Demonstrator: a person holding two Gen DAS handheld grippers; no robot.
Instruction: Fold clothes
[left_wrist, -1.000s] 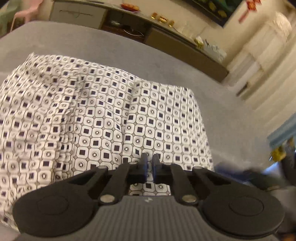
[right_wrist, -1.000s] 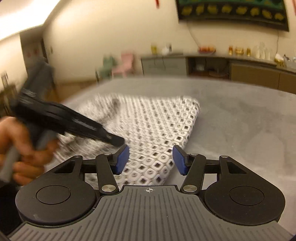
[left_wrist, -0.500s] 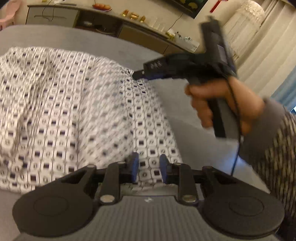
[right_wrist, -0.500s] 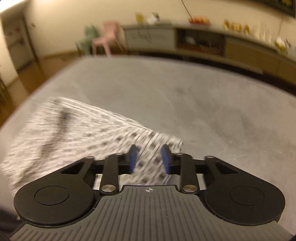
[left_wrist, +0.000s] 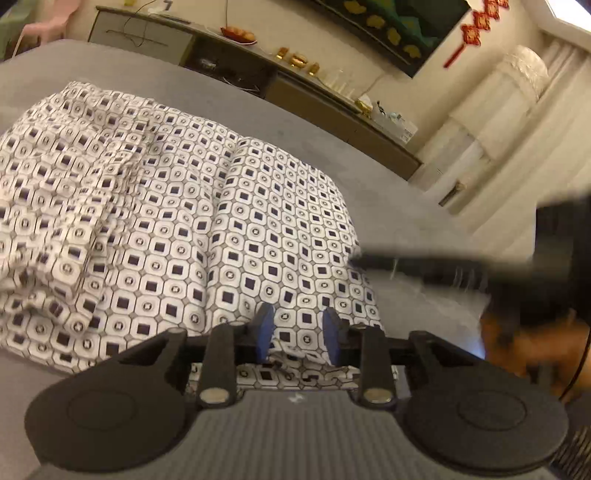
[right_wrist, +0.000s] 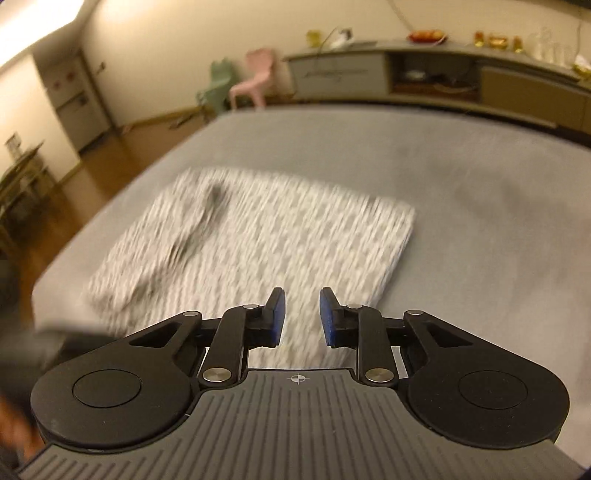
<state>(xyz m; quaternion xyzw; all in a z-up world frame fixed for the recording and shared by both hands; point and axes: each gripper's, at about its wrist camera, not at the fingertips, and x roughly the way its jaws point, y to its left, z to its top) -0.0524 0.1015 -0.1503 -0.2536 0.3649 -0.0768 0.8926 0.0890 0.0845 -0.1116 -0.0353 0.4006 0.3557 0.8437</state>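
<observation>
warm-lit living room, grey bed-like surface (right_wrist: 461, 192) filling most of both views.

left gripper (left_wrist: 297, 334): blue pads stand apart with a clear gap; jaws have just been opening. patterned cloth shows through the gap and runs under the fingers, but the pads do not press on it. its near hem lies at 6 o'clock of the pads, just below them.

right gripper (right_wrist: 298, 317): blue pads apart, narrow gap, nothing pinched; it hangs above the near edge of the cloth. jaws closed part-way within the last second, with nothing between them. in the left wrist view it appears as a dark blurred bar at 3 o'clock, tip touching or just over the cloth's right edge; cannot tell which. person's hand (left_wrist: 532, 343) behind it, blurred.

folded garment (left_wrist: 192, 229): white with dark squares in octagons, lying flat on the grey surface, a long crease down its middle, bunched folds toward 9 o'clock. in the right wrist view it is a blurred rectangle at 12 to 10 o'clock of the pads, square corner at 1 o'clock.

beyond, at 12 o'clock: long low cabinet (right_wrist: 436, 74) along the wall with small gold items and a plate of fruit on top; pink chair (right_wrist: 255, 77) and green chair (right_wrist: 216, 85) at 11 o'clock. red knot ornament (left_wrist: 476, 29) on the wall.
</observation>
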